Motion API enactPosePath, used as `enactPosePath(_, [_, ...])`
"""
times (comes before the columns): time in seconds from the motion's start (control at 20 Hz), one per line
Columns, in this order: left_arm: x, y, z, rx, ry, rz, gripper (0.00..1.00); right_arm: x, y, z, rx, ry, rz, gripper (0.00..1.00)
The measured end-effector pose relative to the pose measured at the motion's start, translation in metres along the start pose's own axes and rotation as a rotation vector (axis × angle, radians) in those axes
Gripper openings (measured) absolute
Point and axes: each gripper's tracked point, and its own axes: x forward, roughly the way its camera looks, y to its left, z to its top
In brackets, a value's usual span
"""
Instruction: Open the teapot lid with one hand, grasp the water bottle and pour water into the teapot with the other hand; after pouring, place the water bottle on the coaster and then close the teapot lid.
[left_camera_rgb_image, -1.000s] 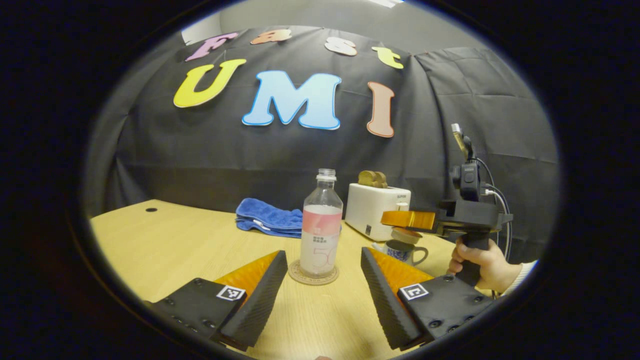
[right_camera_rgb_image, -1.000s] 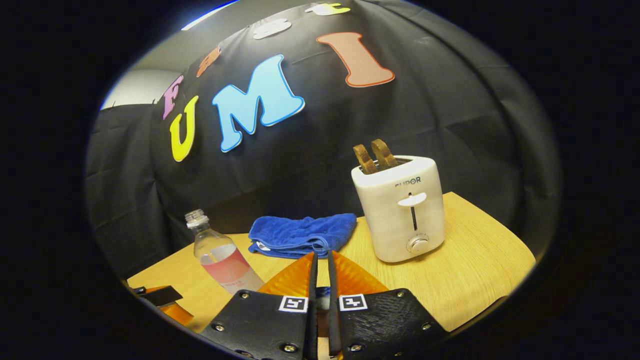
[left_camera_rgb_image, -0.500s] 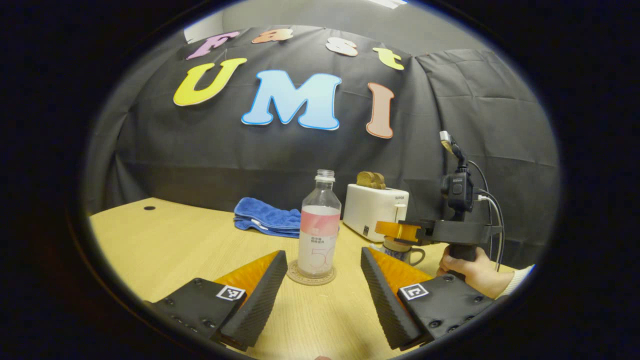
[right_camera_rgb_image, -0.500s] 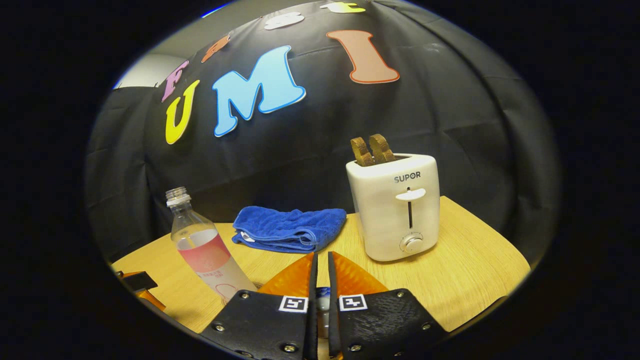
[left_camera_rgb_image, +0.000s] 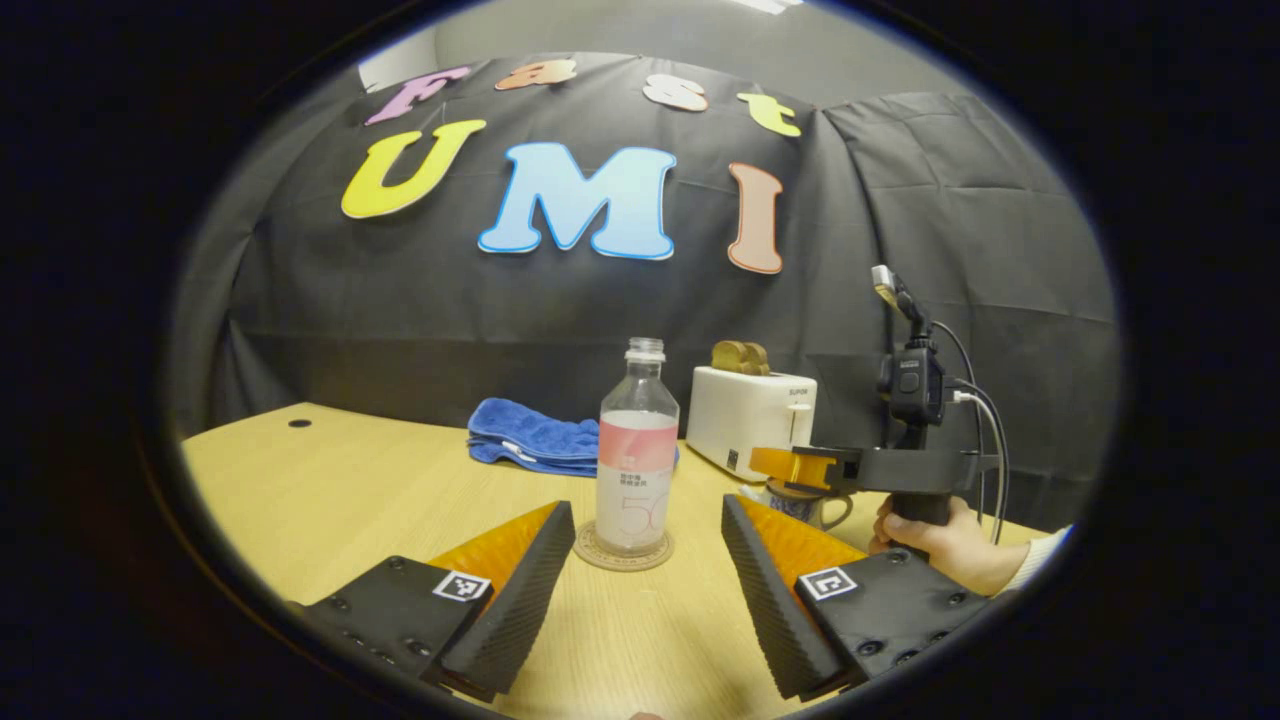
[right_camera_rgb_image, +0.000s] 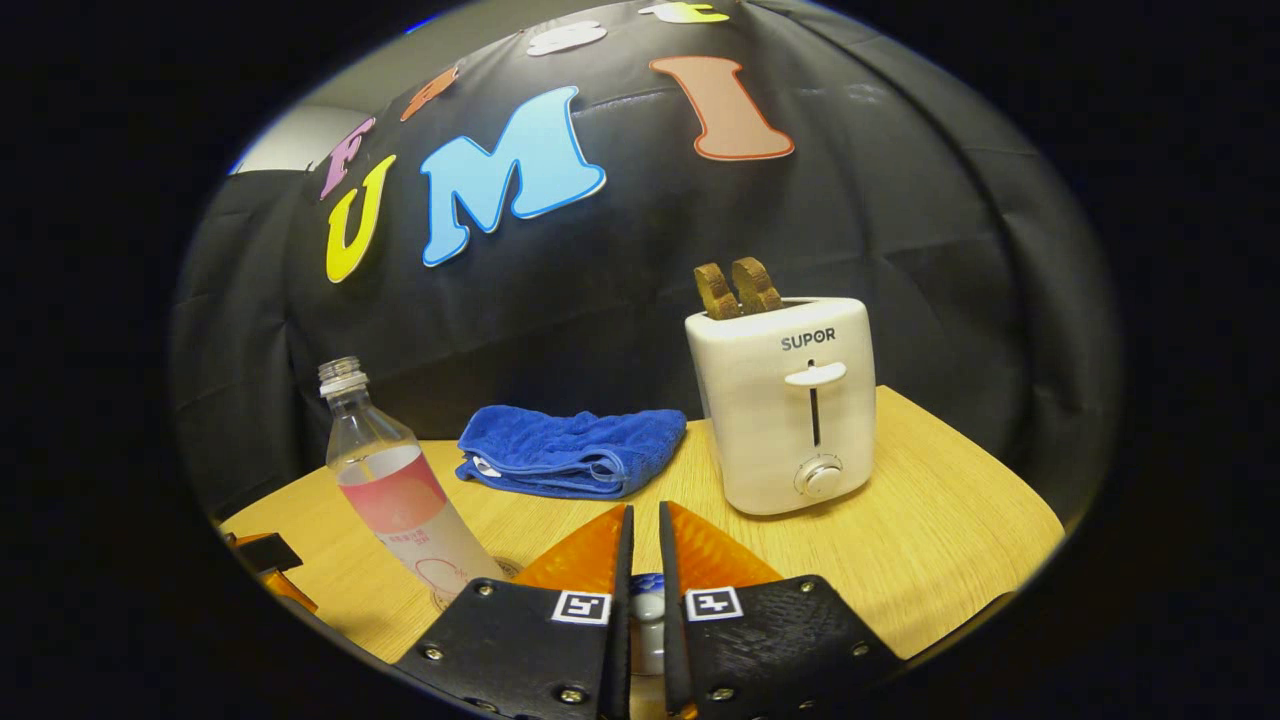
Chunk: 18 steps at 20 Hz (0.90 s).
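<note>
A clear water bottle (left_camera_rgb_image: 638, 460) with a pink label stands upright on a round coaster (left_camera_rgb_image: 625, 553) on the wooden table (left_camera_rgb_image: 350, 490). My left gripper (left_camera_rgb_image: 645, 510) is open, its fingers short of the bottle on either side. In the right gripper view the bottle (right_camera_rgb_image: 395, 490) leans at the left. My right gripper (right_camera_rgb_image: 645, 512) is shut on the small knob of the teapot lid (right_camera_rgb_image: 647, 605). From the left gripper view, the right gripper (left_camera_rgb_image: 790, 465) sits low over the blue-patterned teapot (left_camera_rgb_image: 815, 508), with the lid resting on or just above the pot.
A white toaster (left_camera_rgb_image: 750, 420) holding two slices of toast stands behind the teapot, and a folded blue towel (left_camera_rgb_image: 530, 440) lies behind the bottle. A hand (left_camera_rgb_image: 950, 550) grips the right gripper's handle at the table's right edge. Toaster (right_camera_rgb_image: 785, 410) and towel (right_camera_rgb_image: 570, 450) face the right gripper.
The right gripper has come down with the lid toward the teapot and levelled out. The left gripper and the bottle have stayed where they were.
</note>
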Motion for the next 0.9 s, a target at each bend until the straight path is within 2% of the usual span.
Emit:
enactPosePath(0.15, [0.000, 0.001, -0.002, 0.004, 0.004, 0.004, 1.00, -0.004, -0.003, 0.005, -0.031, -0.007, -0.028, 0.16])
enactPosePath(0.25, [0.000, 0.002, -0.002, 0.005, 0.003, 0.003, 1.00, -0.009, -0.007, 0.012, -0.057, -0.020, -0.049, 0.22])
enactPosePath(0.3, [0.000, 0.001, -0.001, 0.007, 0.002, 0.004, 0.99, -0.013, -0.007, 0.017, -0.067, -0.026, -0.052, 0.41])
enactPosePath(0.4, [0.000, 0.001, -0.002, 0.010, 0.003, 0.003, 0.99, -0.024, -0.004, 0.030, -0.081, -0.038, -0.055, 0.58])
enactPosePath(0.5, [-0.002, 0.000, 0.002, 0.016, -0.008, 0.001, 0.99, -0.040, -0.001, 0.047, -0.108, -0.061, -0.066, 0.71])
enactPosePath(0.6, [-0.004, -0.002, 0.004, 0.034, -0.019, -0.002, 1.00, -0.059, 0.005, 0.067, -0.134, -0.105, -0.071, 0.89])
enactPosePath(0.9, [-0.021, -0.013, 0.018, 0.047, -0.033, -0.033, 0.99, -0.131, 0.015, 0.101, -0.195, -0.192, -0.131, 0.94])
